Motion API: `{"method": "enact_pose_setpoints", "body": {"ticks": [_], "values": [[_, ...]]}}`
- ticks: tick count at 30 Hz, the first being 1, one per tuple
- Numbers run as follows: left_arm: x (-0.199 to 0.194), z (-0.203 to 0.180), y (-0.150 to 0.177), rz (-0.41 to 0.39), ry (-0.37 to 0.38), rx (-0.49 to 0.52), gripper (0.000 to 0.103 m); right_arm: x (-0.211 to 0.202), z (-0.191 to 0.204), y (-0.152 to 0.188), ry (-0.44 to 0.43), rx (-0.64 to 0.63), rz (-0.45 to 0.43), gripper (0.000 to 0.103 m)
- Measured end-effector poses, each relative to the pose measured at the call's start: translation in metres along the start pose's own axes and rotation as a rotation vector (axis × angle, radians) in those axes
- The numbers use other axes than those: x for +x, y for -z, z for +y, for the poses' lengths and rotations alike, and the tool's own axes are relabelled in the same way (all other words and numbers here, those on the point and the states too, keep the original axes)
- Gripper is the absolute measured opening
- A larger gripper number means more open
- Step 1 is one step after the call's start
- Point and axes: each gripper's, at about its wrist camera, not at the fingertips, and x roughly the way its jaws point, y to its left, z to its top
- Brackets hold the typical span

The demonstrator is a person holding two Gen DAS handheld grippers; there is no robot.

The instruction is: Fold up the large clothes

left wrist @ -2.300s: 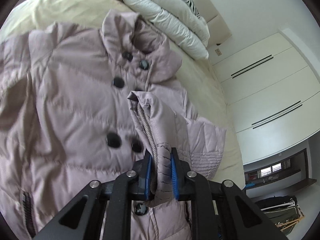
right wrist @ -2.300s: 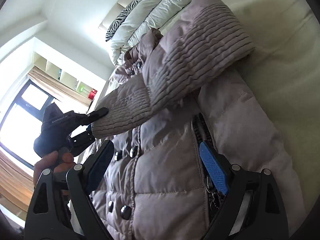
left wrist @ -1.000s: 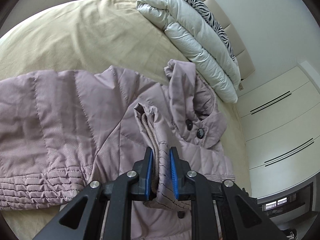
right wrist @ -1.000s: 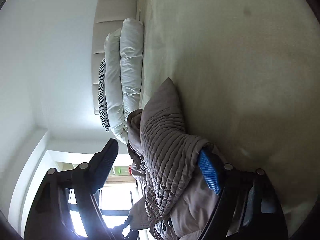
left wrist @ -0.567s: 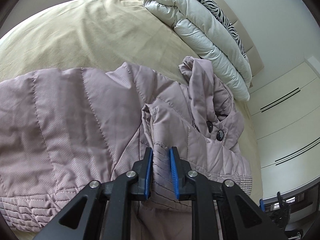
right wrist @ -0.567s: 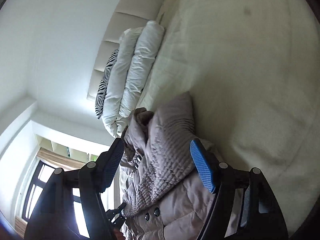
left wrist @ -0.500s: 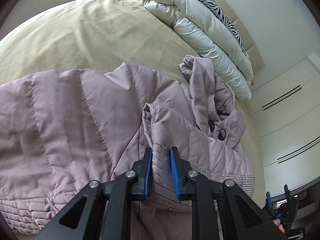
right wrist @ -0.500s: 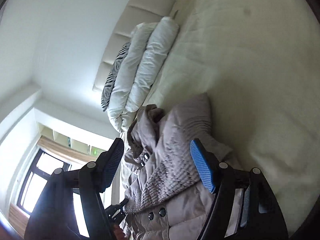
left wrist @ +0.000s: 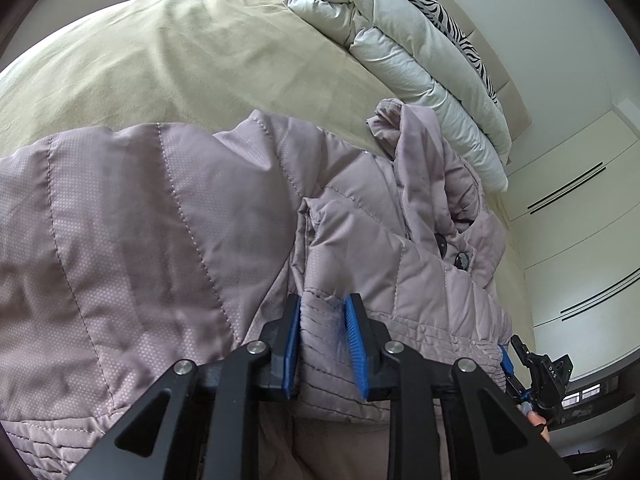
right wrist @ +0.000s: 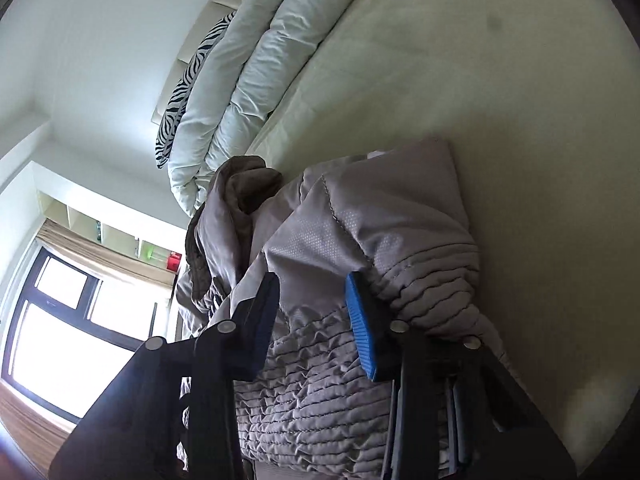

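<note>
Left gripper (left wrist: 323,312) loosening, jaws just opening, quilted mauve padded jacket (left wrist: 168,240) cuff between. Right gripper (right wrist: 311,300) closing narrow around ribbed sleeve; contact hard to judge. Jacket bottom cut off.

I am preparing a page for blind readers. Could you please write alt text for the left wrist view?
The left gripper has its blue-padded jaws around a fold of a mauve quilted jacket that lies on a beige bed; the jaws have just been opening a little. A folded white duvet and a zebra-print pillow lie at the head of the bed.
</note>
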Motion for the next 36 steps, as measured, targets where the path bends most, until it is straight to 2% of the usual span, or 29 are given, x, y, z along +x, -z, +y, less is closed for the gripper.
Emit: {"method": "enact_pose_setpoints", "body": {"ticks": [1,3,4,5,8,10,13,15,16,17,18,19,20,22,26,29,32,36], "values": [[-0.001,0.0,0.001,-0.003,0.0,0.005,0.027,-0.003,0.006,-0.001,0.014,-0.005,0.001,0.034],[-0.001,-0.001,0.002,-0.006,0.002,0.006,0.027,-0.011,0.018,-0.004,-0.003,-0.025,-0.032,0.042],[-0.002,0.0,0.003,-0.007,0.006,0.001,0.027,-0.015,0.026,-0.007,-0.02,-0.039,-0.058,0.051],[-0.004,0.001,0.005,-0.009,0.011,-0.005,0.027,-0.017,0.032,-0.01,-0.023,-0.05,-0.071,0.056],[-0.006,0.002,0.008,-0.018,0.012,-0.001,0.027,-0.004,0.035,-0.018,0.025,-0.031,-0.043,0.064],[-0.004,0.004,0.007,-0.014,0.018,-0.008,0.028,0.015,0.02,-0.016,0.051,-0.026,0.003,0.063],[-0.005,0.004,0.006,-0.013,0.028,-0.009,0.029,0.021,0.021,-0.004,0.075,-0.135,-0.01,0.059],[-0.017,0.002,0.007,-0.023,0.025,-0.017,0.04,0.013,0.031,0.001,0.103,-0.166,-0.013,0.06],[-0.029,0.001,0.009,-0.044,0.041,-0.025,0.05,0.005,0.037,0.003,0.11,-0.174,-0.024,0.06],[-0.045,0.0,0.013,-0.072,0.067,-0.027,0.062,-0.004,0.043,0.006,0.099,-0.186,-0.037,0.06],[-0.061,0.0,0.018,-0.102,0.095,-0.026,0.068,-0.014,0.051,0.011,0.078,-0.2,-0.052,0.06],[-0.08,0.002,0.024,-0.132,0.118,-0.033,0.082,-0.026,0.058,0.016,0.056,-0.212,-0.064,0.062],[-0.099,0.008,0.03,-0.161,0.131,-0.052,0.088,-0.036,0.065,0.025,0.034,-0.223,-0.069,0.067],[-0.138,0.026,0.048,-0.217,0.16,-0.101,0.089,-0.056,0.079,0.044,-0.012,-0.247,-0.063,0.073],[-0.211,0.091,0.086,-0.309,0.196,-0.264,0.089,-0.084,0.103,0.091,-0.094,-0.286,0.007,0.074],[-0.257,0.149,0.116,-0.386,0.191,-0.418,0.092,-0.102,0.113,0.125,-0.148,-0.272,0.043,0.074],[-0.291,0.2,0.14,-0.459,0.161,-0.555,0.093,-0.113,0.115,0.157,-0.189,-0.233,0.092,0.074],[-0.313,0.251,0.169,-0.534,0.2,-0.76,0.093,-0.125,0.116,0.195,-0.199,-0.205,0.126,0.074]]}}
